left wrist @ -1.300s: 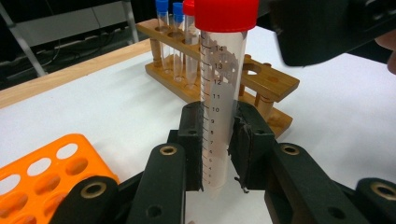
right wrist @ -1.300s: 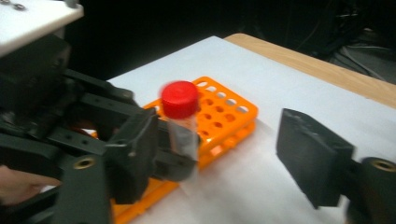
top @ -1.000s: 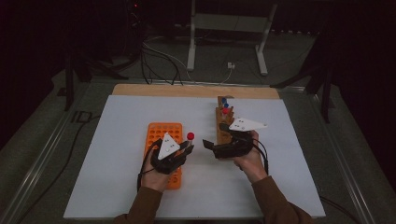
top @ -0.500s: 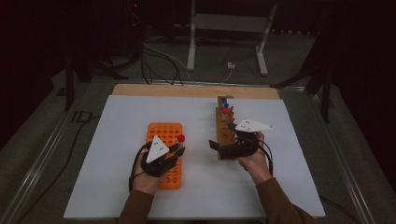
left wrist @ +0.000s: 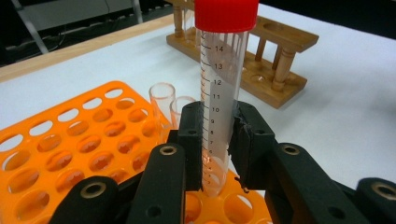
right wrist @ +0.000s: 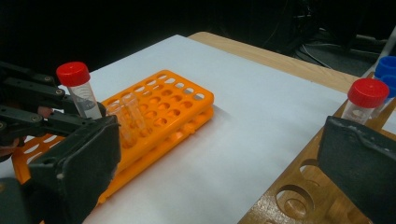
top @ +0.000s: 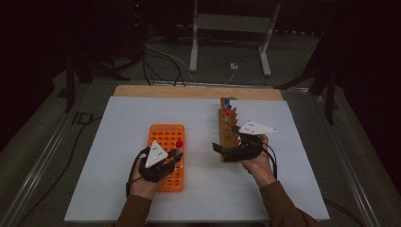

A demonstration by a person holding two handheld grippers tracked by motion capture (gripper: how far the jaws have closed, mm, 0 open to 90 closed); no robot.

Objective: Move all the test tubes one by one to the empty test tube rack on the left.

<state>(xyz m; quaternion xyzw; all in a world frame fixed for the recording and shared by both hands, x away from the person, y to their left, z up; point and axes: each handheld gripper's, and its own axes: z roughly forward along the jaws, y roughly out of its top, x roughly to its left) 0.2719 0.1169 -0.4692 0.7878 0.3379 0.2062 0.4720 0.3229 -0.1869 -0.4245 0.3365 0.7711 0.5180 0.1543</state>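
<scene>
1. The red-capped tube (left wrist: 223, 88) stood upright between the pads of the left gripper (left wrist: 217, 140), which was clamped on its lower half, just above the orange rack (left wrist: 70, 154).
2. Its tip sat at or just over a hole near the rack's right edge; whether it had entered the hole could not be told.
3. In the high view the tube's red cap (top: 179, 144) showed over the right side of the orange rack (top: 165, 137), with the left gripper (top: 171, 157) and the left hand (top: 142, 182) over the rack's near end.
4. Two clear uncapped tubes (left wrist: 162, 100) stood in the orange rack just behind the held tube.
5. The right gripper (top: 218, 150) lay at the near end of the wooden rack (top: 228, 130), its jaws spread wide with nothing between them, having just been opening.
6. In the right gripper view a second red-capped tube (right wrist: 366, 100) stood in the wooden rack (right wrist: 299, 196), with a blue cap (right wrist: 386, 67) behind it.
7. Both racks rested on the white table (top: 118, 123), well apart from each other.
</scene>
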